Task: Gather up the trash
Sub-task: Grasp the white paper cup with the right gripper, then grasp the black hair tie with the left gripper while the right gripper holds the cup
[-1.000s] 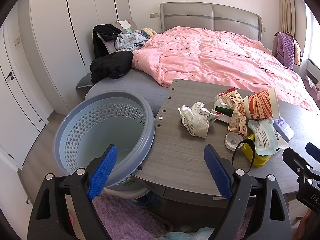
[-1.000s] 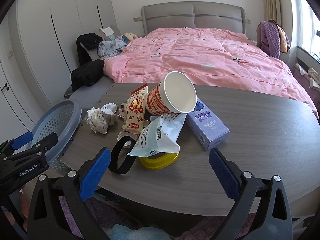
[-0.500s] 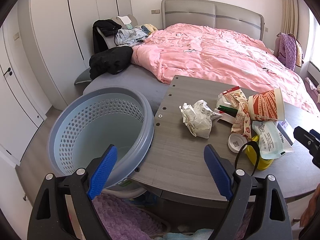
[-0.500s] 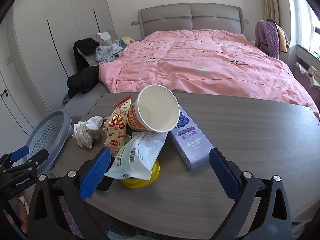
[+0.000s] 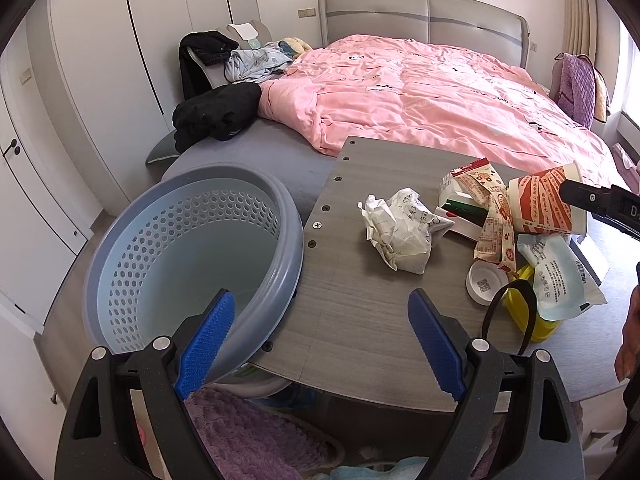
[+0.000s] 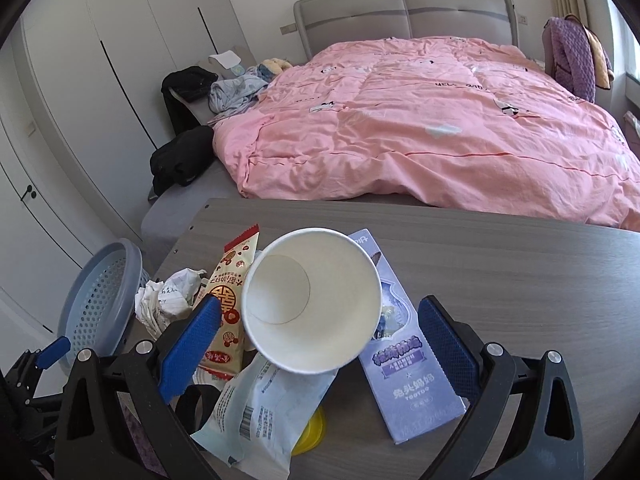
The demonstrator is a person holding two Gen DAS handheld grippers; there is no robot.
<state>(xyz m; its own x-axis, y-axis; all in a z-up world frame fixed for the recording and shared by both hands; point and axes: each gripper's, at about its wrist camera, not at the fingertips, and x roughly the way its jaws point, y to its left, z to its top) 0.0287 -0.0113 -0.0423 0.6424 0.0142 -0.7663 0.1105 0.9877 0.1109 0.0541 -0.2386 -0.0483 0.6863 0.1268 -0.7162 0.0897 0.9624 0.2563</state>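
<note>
Right tongs [image 6: 318, 346] are spread wide and empty, lined up on the paper cup [image 6: 311, 300], which lies on its side on top of the trash pile with its mouth facing me. Left tongs [image 5: 320, 344] are also wide and empty, hanging over the near edge of the surface [image 5: 360, 320] with the blue basket [image 5: 192, 264] just beside that edge.

Trash sits clustered on the left part of the surface: crumpled paper [image 5: 396, 228] nearest the basket, red snack wrapper [image 6: 228, 312] touching the cup, pale plastic pouch [image 6: 260, 412] under the cup's rim, yellow lid [image 6: 310, 430] beneath the pouch, purple box [image 6: 404, 364] flat beside the cup.

My read: the cup is light and thin-walled and will crush if squeezed hard. I'd pinch across the rim or mid-wall gently; it could roll off the pile when touched. Pouch and wrapper are limp and slippery, better grabbed at an edge. The paper wad is soft, so any grip works. The box is stiff; take it across the narrow sides.
</note>
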